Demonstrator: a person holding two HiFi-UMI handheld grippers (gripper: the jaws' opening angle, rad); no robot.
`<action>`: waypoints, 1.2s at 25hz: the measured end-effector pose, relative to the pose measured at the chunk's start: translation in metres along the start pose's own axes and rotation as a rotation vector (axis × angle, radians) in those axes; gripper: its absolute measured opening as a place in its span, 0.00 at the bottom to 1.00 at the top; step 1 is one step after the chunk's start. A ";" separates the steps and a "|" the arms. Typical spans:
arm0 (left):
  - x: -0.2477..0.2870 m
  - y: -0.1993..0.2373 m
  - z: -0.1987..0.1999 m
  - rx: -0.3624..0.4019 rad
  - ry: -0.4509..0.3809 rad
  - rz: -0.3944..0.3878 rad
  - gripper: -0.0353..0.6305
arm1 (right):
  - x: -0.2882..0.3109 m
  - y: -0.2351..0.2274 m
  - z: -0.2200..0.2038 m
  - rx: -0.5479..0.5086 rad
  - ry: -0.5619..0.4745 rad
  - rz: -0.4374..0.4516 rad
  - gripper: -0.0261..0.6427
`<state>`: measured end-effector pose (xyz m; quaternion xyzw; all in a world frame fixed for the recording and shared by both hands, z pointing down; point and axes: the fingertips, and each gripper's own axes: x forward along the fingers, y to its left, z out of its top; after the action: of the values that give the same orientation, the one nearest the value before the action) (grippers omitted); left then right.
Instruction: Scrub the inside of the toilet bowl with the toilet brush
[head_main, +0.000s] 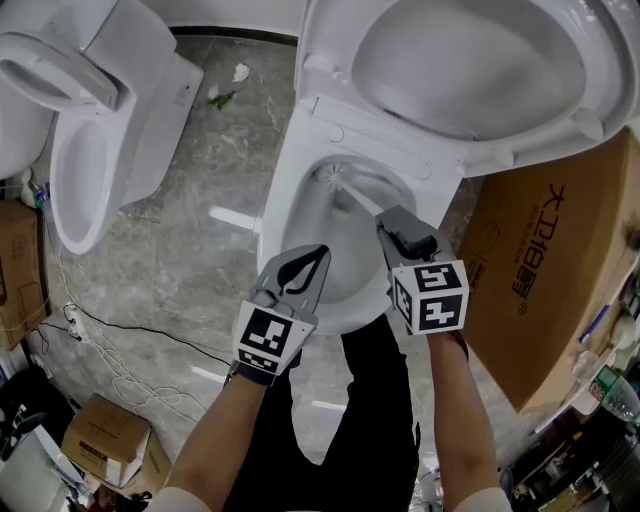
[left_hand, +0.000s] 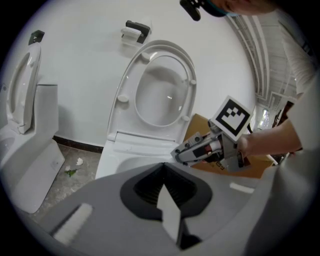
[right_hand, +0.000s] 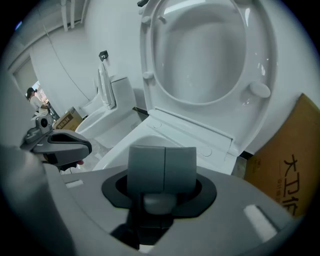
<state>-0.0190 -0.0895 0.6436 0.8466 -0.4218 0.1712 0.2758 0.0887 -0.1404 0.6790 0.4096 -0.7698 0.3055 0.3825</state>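
Two forearms (head_main: 455, 400) extended, right gripper (head_main: 393, 226) clamping toilet brush (head_main: 338, 181), left gripper (head_main: 322, 252) closed.

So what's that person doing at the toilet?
A person is cleaning the toilet bowl. The right hand-held gripper is shut on the handle of the toilet brush, and the brush's bristly head is down inside the bowl, near the back. The left hand-held gripper is shut, holds nothing, and hovers over the bowl's front edge. The seat and lid are flipped up.
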 end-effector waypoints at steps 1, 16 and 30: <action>-0.001 0.001 0.001 -0.002 -0.003 0.002 0.06 | 0.002 0.003 0.000 0.007 0.003 0.013 0.29; -0.024 -0.004 0.048 -0.007 -0.117 -0.019 0.06 | -0.043 0.008 -0.014 0.136 -0.004 0.012 0.29; -0.040 -0.017 0.029 -0.009 -0.048 -0.041 0.06 | -0.085 0.040 -0.063 0.126 0.048 -0.057 0.29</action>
<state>-0.0268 -0.0742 0.5939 0.8578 -0.4115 0.1433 0.2727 0.1074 -0.0381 0.6346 0.4471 -0.7278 0.3519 0.3828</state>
